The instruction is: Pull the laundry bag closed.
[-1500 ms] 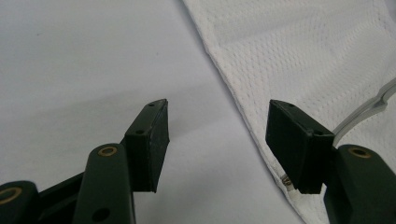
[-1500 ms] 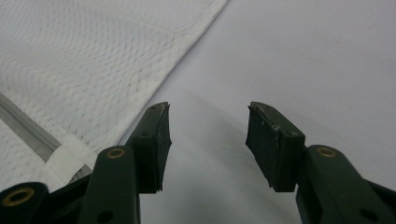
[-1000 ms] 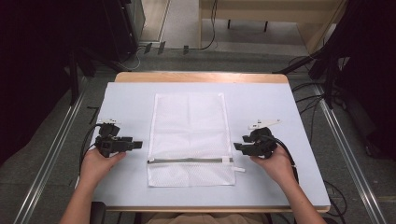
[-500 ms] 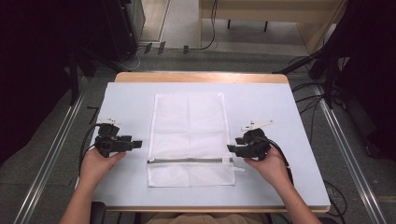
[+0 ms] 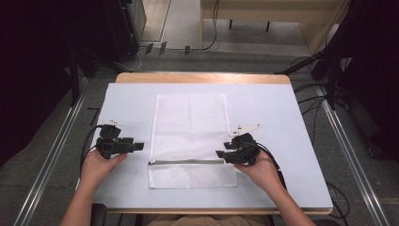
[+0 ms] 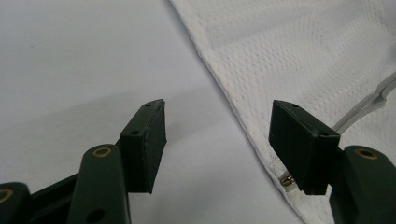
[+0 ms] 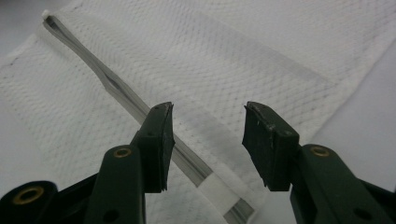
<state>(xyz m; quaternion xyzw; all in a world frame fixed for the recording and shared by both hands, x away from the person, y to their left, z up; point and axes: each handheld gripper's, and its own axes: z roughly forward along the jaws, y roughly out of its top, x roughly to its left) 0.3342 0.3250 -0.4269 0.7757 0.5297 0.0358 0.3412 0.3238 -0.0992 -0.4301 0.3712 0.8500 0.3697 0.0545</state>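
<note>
The mesh bag point(image 5: 192, 139) lies flat in the middle of the pale table point(image 5: 282, 117) and has kept its place since the earlier frames; what has changed is on the right side, where the right gripper point(image 5: 225, 155) has come inward from beside the bag's edge and now hangs over its right border at the end of the zipper, while the left gripper point(image 5: 137, 147) has stayed just off the bag's left edge. In the high view the bag's long axis runs away from the person toward the far edge of the table, with its short sides across, and the grey zipper point(image 5: 187, 162) crosses it from side to side near the end closest to the person, leaving a narrow strip of mesh below it. In the right gripper view the bag point(image 7: 243, 60) spreads under the jaws, and the zipper point(image 7: 126, 95) runs slantwise beneath them; the right gripper point(image 7: 208, 140) has just been closing a little, yet its jaws stand apart with nothing pinched between them. In the left gripper view the left gripper point(image 6: 219, 140) is wide open over bare table, the bag's edge point(image 6: 243, 116) running between its jaws and the metal end of the zipper point(image 6: 288, 180) showing by the right-hand jaw.
</note>
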